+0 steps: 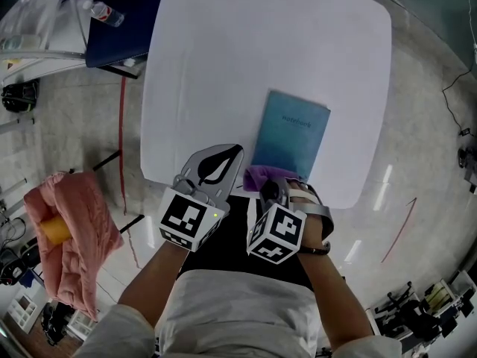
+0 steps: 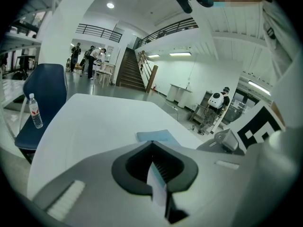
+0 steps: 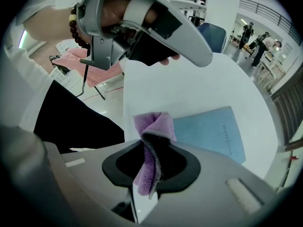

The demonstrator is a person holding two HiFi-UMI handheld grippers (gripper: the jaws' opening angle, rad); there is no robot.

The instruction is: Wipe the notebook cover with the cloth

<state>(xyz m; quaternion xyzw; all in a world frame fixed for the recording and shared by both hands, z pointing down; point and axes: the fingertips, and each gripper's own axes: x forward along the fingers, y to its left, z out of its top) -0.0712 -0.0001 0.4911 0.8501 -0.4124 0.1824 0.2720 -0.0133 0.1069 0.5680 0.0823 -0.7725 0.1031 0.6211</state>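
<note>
Purple cloth (image 1: 261, 176) hangs bunched in your right gripper (image 1: 270, 187), whose jaws are clamped on its fold. The blue notebook (image 1: 291, 133) lies closed and flat on the white table (image 1: 223, 51), at about 12 o'clock from that gripper. Seen from the head view, the cloth overlaps its near short edge. Your left gripper (image 1: 237, 152) sits at 9 o'clock from the right one, over the table's near edge. Its jaws are pressed together with nothing between them, beside the notebook.
</note>
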